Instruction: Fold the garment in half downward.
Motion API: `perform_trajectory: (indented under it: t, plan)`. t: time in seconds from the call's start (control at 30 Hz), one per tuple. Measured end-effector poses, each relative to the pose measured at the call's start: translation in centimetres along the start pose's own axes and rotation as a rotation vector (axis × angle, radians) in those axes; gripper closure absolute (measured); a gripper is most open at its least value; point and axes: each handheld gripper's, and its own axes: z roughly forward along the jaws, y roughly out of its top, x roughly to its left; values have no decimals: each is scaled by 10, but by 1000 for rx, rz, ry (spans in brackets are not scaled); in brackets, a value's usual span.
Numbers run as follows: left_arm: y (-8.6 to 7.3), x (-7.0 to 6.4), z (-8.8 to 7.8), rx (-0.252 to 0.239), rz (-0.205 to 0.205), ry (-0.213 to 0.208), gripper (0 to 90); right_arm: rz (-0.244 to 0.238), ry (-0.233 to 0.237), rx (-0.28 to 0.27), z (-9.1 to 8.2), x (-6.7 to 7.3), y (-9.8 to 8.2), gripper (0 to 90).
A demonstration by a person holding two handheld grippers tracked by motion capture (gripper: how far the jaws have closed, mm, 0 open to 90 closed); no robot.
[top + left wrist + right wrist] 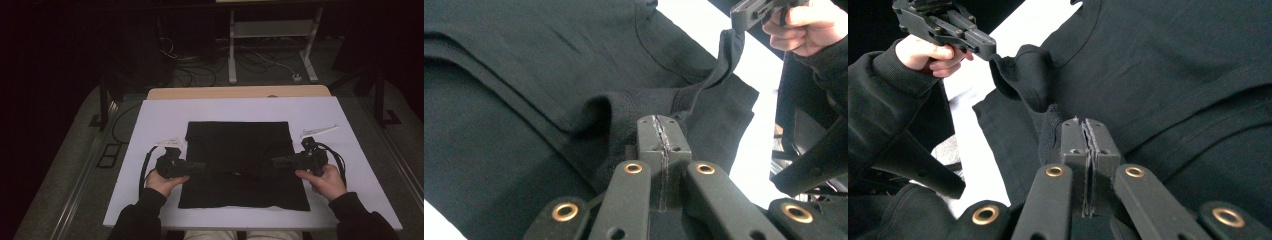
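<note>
Black cloth (pixel 240 160) lies flat mid-bench, its fold line running crosswise between the left gripper (pixel 200 167) and right gripper (pixel 275 161), each with fingers pinched shut on an opposite side edge.

The room was pretty dark overall, with most of the light falling on the white tabletop (pixel 350 150). A strip of light wood (pixel 240 92) showed along the table's far edge. Beyond it, a grey carpeted floor (pixel 60 165) stretched out with a mess of cables (pixel 195 75) lying loose on it. A white metal frame (pixel 272 30) on two feet stood further back, and black stand legs (pixel 103 100) sat off to either side.
</note>
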Motion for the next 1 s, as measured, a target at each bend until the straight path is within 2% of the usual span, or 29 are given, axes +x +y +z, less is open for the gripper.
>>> perform_trajectory:
  t: [0.23, 0.47, 0.67, 1.0]
  plan:
    - [-6, -6, 1, 36, 2, -14, 889, 1, 33, 26, 0, 5, -10, 872]
    - [-12, -14, 4, 96, 30, -35, 889, -18, 71, 67, 0, 14, -20, 872]
    - [-17, -24, 8, 143, 63, -52, 889, -23, 86, 95, 0, 18, -28, 872]
    - [-25, -34, 15, 217, 88, -66, 890, -31, 98, 144, 0, 22, -39, 874]
